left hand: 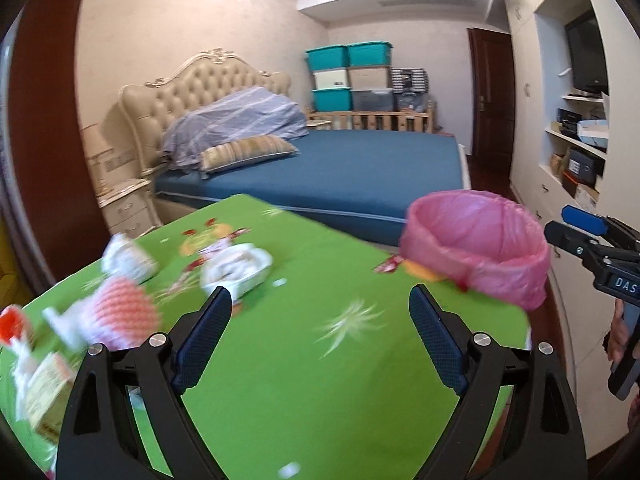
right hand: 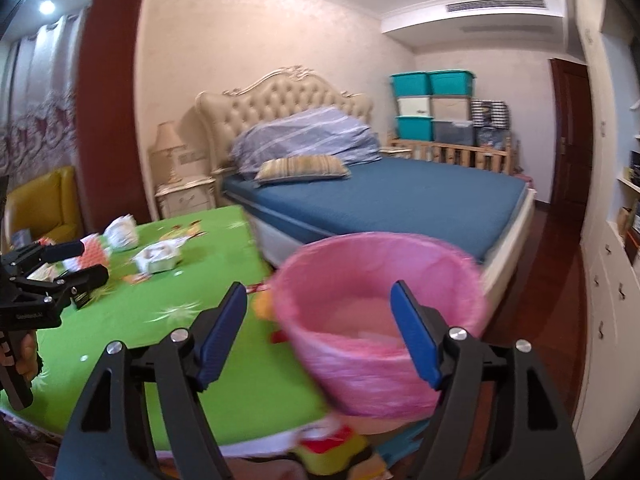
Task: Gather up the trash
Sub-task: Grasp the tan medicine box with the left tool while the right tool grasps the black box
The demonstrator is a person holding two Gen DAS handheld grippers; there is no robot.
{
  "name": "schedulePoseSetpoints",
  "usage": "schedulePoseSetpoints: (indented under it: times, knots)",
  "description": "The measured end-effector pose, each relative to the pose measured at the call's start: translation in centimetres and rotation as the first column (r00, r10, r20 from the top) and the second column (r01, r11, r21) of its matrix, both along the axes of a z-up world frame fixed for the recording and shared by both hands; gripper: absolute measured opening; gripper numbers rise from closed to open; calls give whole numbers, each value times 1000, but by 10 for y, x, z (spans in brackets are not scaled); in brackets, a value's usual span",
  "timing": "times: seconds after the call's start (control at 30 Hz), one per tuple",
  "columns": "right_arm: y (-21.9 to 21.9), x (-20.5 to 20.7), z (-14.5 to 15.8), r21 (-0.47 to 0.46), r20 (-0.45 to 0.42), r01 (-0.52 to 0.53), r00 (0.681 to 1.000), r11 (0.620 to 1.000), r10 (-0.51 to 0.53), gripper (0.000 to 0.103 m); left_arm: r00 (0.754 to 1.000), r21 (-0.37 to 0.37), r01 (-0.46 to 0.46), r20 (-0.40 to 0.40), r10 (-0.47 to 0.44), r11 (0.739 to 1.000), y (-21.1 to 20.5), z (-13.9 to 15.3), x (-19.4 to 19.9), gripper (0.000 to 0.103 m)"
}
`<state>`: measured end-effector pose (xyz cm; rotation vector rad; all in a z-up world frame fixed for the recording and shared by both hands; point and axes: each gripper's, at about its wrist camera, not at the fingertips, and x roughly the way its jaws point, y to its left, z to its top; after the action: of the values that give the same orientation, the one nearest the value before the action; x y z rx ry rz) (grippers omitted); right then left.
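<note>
1 pink-lined bin (right hand: 380, 320), 2 grippers, approx. 5 trash bits – blurred

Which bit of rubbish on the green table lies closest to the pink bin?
The crumpled white wrapper, the rightmost piece. The pink foam net and other white wad sit farther left of the pink bin.

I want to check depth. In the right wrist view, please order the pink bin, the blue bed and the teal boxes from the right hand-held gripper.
1. Pink bin, just ahead.
2. Blue bed, behind it.
3. Teal boxes, far wall.
</note>
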<state>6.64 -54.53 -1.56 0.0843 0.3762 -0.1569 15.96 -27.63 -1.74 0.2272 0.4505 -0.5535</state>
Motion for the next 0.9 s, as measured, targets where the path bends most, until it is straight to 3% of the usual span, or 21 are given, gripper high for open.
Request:
schedulePoseSetpoints:
  times: [0.2, 0.4, 0.57, 0.67, 0.9]
  knots:
    - [65, 28, -7, 13, -50, -118, 992, 993, 119, 74, 994, 27, -111, 16, 111, 993, 71, -7, -14, 84]
    - [135, 54, -6, -28, -99, -253, 963, 967, 249, 76, 968, 44, -251, 25, 250, 967, 156, -12, -28, 84]
    - [186, 76, -9, -36, -140, -351, 929, 936, 343, 79, 939, 60, -343, 26, 342, 937, 216, -10, -25, 84]
    - [217, 93, -11, -52, -173, -408, 902, 911, 395, 79, 914, 53, -403, -19, 404, 914, 252, -12, -14, 84]
    - [270, 133, -23, -74, -270, -522, 831, 850, 487, 81, 886, 5, -458, -79, 457, 889, 294, -17, -7, 84]
